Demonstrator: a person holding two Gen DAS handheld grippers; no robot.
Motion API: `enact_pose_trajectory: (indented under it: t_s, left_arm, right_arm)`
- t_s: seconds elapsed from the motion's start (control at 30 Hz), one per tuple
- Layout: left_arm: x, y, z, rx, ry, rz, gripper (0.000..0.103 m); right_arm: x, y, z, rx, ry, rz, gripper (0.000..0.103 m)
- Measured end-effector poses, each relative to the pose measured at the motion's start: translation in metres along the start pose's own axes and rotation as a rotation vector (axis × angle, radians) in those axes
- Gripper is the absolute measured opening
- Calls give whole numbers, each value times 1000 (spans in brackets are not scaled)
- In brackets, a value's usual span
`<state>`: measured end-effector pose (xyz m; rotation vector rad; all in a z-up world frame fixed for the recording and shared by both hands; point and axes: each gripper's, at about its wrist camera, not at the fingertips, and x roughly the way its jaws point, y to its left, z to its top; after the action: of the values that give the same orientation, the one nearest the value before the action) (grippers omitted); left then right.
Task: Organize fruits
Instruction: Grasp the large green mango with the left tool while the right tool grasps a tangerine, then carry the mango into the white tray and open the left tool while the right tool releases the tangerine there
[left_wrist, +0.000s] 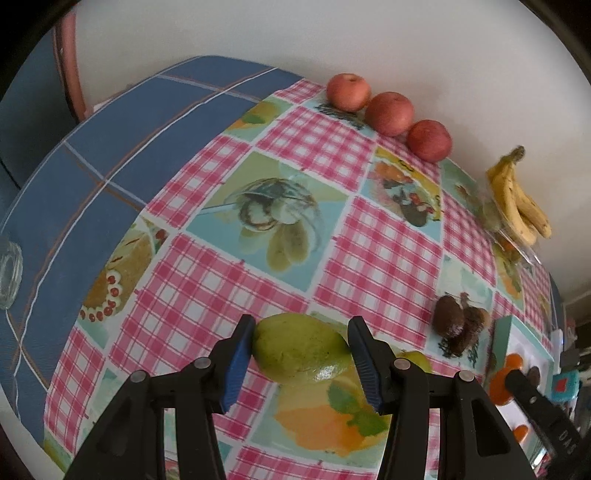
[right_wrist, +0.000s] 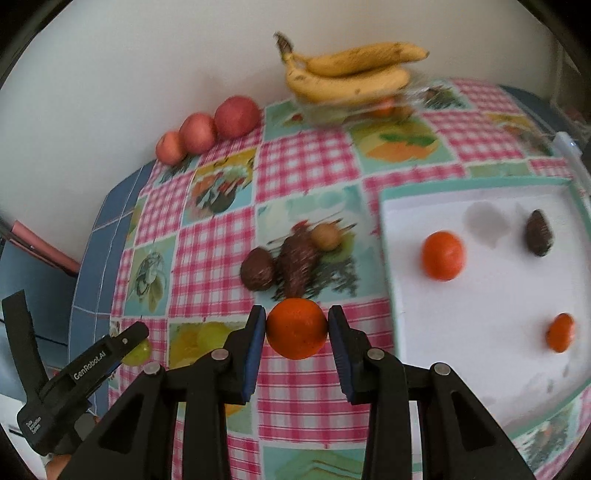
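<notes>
Mid-sort rn, both claws loaded. Our left gripper (left_wrist: 301, 349) is clamped on a guava (left_wrist: 301, 347), just off the table (left_wrist: 207, 280) near its front edge. Right gripper (right_wrist: 297, 326) is pinched on an orange (right_wrist: 297, 328), beside the tray's (right_wrist: 480, 369) left wall. The tray already holds two oranges + one brown fruit. Next move imo: swing the orange over that wall and set it by the others w/o bumping them. Apples (left_wrist: 389, 112) line the far edge; bananas (right_wrist: 351, 72) sit atop a clear box at the back.

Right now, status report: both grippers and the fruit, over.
Left gripper shut on green fruit. Right gripper shut on orange. White tray to the right holds two oranges and one brown fruit. Path clear.
</notes>
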<state>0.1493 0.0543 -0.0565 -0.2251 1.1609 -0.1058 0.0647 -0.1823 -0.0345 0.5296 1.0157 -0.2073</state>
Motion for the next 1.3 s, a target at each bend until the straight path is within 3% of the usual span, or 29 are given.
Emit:
enact_pose_trajectory:
  t_s: [0.43,0.77,1.3]
  left_arm:
    - [-13,-53,-15,97,-10,-59,55]
    - [-20,-127,-48,257,9,-141,55]
    - [-25,-225,-111,488,43,-248,55]
  right_arm:
    - [-40,-72,15,63,-90,-169,36]
    - [-77,-138,22,155,-156,-304,36]
    - [-107,-197,19,266,-214,-325,36]
